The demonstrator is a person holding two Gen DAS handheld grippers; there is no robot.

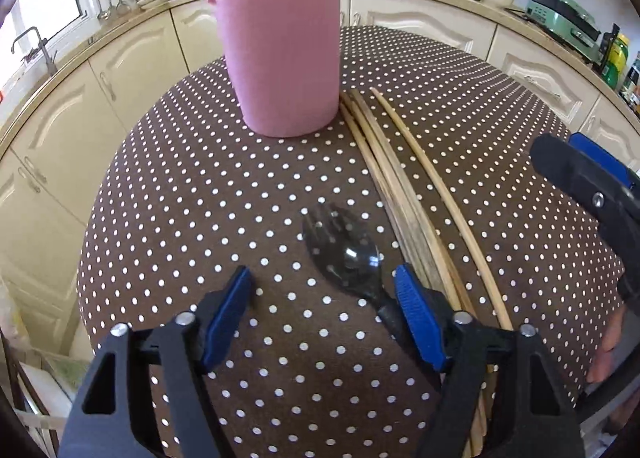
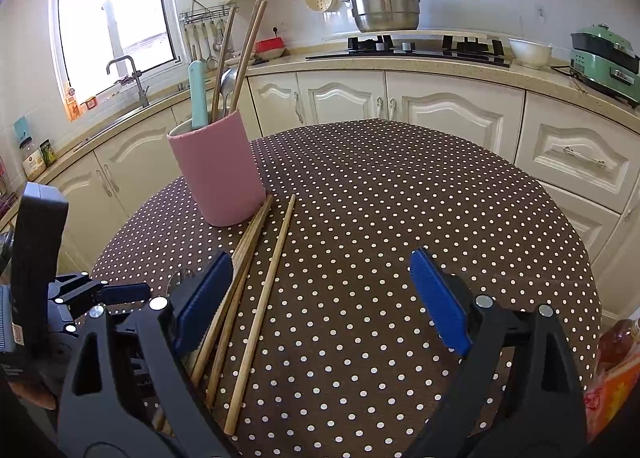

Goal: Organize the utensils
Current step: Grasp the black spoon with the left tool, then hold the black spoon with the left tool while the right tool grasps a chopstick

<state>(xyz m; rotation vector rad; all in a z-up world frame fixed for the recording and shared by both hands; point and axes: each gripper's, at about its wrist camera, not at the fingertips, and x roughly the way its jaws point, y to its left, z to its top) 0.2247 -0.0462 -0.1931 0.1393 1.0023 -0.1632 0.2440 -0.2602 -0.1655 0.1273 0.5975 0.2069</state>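
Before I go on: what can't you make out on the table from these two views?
- Black plastic spork: its handle is hidden behind the left gripper's blue pad in the left view.
- Loose wooden chopsticks: their near ends are hidden under the gripper frames in both views, so the count is unclear.
- Pink cylindrical utensil holder: its inside is hidden by its wall.

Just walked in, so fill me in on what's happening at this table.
A person with a gripper in each hand is sorting utensils into a pink holder on the polka-dot table. The holder already contains chopsticks, a spoon and a teal-handled utensil. The left gripper is open over a black spork, whose handle lies beside one blue pad; it is not gripped yet. The right gripper is open and empty. Several loose chopsticks lie on the table by the holder.
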